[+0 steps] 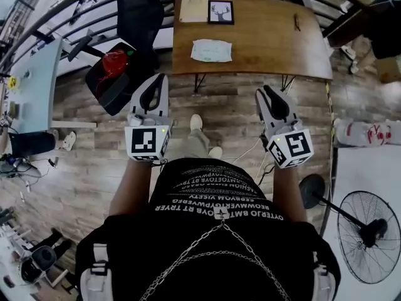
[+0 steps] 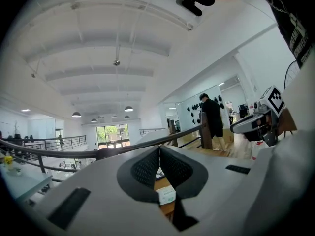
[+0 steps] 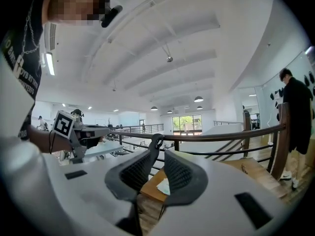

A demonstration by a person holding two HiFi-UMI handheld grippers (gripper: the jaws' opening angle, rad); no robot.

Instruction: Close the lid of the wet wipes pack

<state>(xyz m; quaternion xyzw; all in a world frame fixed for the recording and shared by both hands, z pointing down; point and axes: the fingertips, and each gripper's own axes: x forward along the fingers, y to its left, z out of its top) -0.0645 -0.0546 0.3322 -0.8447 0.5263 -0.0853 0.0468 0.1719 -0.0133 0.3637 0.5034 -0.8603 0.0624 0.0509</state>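
The wet wipes pack (image 1: 210,50), a pale flat packet, lies on the wooden table (image 1: 263,42) ahead of me; whether its lid is up is too small to tell. Both grippers hang in the air well short of the table, over the floor. My left gripper (image 1: 164,76) is shut with its tips touching and nothing in it; the pack (image 2: 166,195) shows through the gap below its tips (image 2: 159,149). My right gripper (image 1: 262,91) is open by a narrow slit and empty; beyond its jaws (image 3: 162,145) lie the pack (image 3: 164,186) and the table's corner (image 3: 150,190).
On the table's far side stand a framed deer picture (image 1: 220,12) and a pale board (image 1: 193,8), with a small dark object (image 1: 297,22) at the right. A black chair (image 1: 139,11) and a seat with a red item (image 1: 114,64) stand left. A floor fan (image 1: 366,227) is at my right.
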